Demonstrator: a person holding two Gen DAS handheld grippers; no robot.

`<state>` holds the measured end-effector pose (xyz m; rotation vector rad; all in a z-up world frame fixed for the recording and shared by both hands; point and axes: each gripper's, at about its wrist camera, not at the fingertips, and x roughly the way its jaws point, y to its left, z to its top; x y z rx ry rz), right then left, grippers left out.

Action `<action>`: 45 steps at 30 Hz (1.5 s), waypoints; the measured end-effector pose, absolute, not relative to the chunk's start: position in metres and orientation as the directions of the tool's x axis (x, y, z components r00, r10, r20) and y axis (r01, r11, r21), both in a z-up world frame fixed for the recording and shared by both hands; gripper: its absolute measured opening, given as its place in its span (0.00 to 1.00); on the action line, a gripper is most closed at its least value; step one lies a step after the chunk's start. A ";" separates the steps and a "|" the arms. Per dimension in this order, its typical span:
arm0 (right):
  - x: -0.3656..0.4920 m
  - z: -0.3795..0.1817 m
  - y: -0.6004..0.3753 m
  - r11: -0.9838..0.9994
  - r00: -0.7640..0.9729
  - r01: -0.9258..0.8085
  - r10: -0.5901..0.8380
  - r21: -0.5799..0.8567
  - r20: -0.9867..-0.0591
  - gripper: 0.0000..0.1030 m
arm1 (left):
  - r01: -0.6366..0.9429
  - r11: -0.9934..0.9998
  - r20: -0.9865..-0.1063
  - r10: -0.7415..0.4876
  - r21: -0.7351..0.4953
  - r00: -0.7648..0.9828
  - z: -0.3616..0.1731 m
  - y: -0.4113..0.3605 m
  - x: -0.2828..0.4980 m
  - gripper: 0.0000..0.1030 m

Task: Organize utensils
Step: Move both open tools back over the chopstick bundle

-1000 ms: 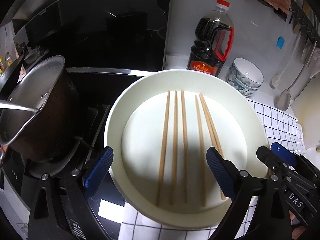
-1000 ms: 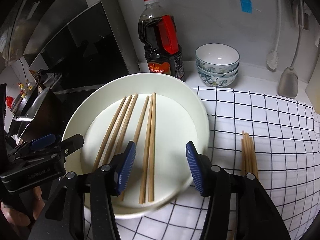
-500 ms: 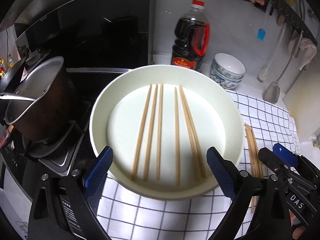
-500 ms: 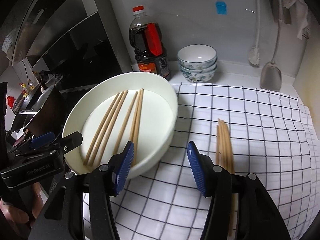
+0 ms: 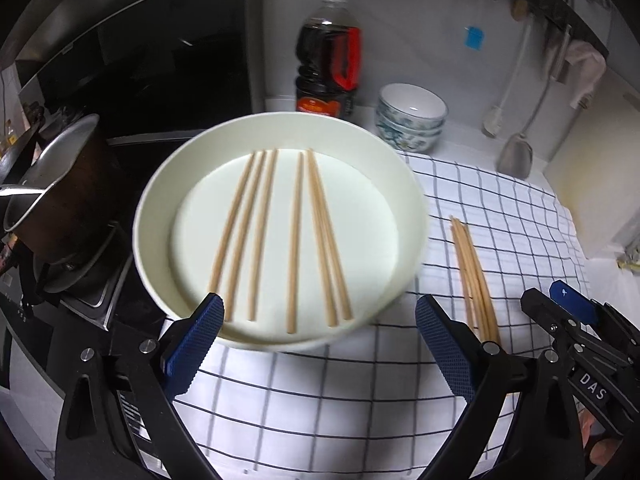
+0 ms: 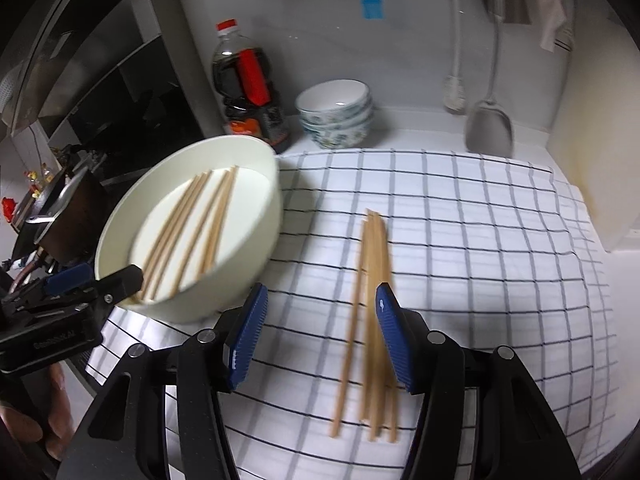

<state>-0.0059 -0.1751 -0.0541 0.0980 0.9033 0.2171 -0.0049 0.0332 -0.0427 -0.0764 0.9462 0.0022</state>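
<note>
A dark saucepan (image 5: 60, 208) sits on the stove at far left, beside a wide white bowl (image 5: 160, 200) that holds six wooden chopsticks (image 5: 296, 236) lying roughly parallel across its flat floor, three to one side and three to the other. The left gripper (image 5: 320, 344) hangs just in front of the bowl's near rim with its blue-padded jaws spread wide and nothing between them. The bowl rests on the left edge of a white cloth with a black grid (image 6: 480, 240), behind which stand a dark sauce bottle with a red cap (image 5: 329, 56) and a stack of patterned bowls (image 5: 412, 116) against the wall. Further right, a second bundle of chopsticks (image 6: 374, 300) lies loose on the cloth, well apart from the bowl. The right gripper (image 6: 320, 340) hovers over the near ends of that bundle, jaws parted, the sticks running between the pads and close by the right one, though not clamped. A spatula (image 6: 489, 126) hangs at the wall on the right.
</note>
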 end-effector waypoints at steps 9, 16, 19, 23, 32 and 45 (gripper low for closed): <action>-0.012 -0.076 -0.219 0.988 0.585 -0.083 0.152 0.127 -0.796 0.53 | 0.046 0.997 -0.806 -0.083 -0.070 0.586 -0.049 -0.012 -0.014 0.92; -0.007 -0.106 -0.237 0.992 0.549 -0.082 0.124 0.094 -0.827 0.53 | 0.099 0.993 -0.821 -0.112 -0.067 0.560 -0.071 -0.045 -0.022 0.93; -0.005 -0.118 -0.239 0.991 0.533 -0.088 0.130 0.098 -0.836 0.53 | 0.100 0.993 -0.832 -0.106 -0.061 0.545 -0.082 -0.052 -0.022 0.93; -0.003 -0.130 -0.239 0.989 0.531 -0.117 0.138 0.089 -0.836 0.53 | 0.080 0.994 -0.843 -0.110 -0.080 0.527 -0.099 -0.055 -0.024 0.93; 0.003 -0.147 -0.231 0.983 0.537 -0.171 0.148 0.064 -0.831 0.53 | 0.068 0.996 -0.861 -0.088 -0.062 0.501 -0.124 -0.062 -0.032 0.93; 0.002 -0.153 -0.221 0.969 0.556 -0.246 0.145 0.004 -0.818 0.52 | 0.005 0.998 -0.859 -0.056 -0.062 0.509 -0.133 -0.053 -0.033 0.93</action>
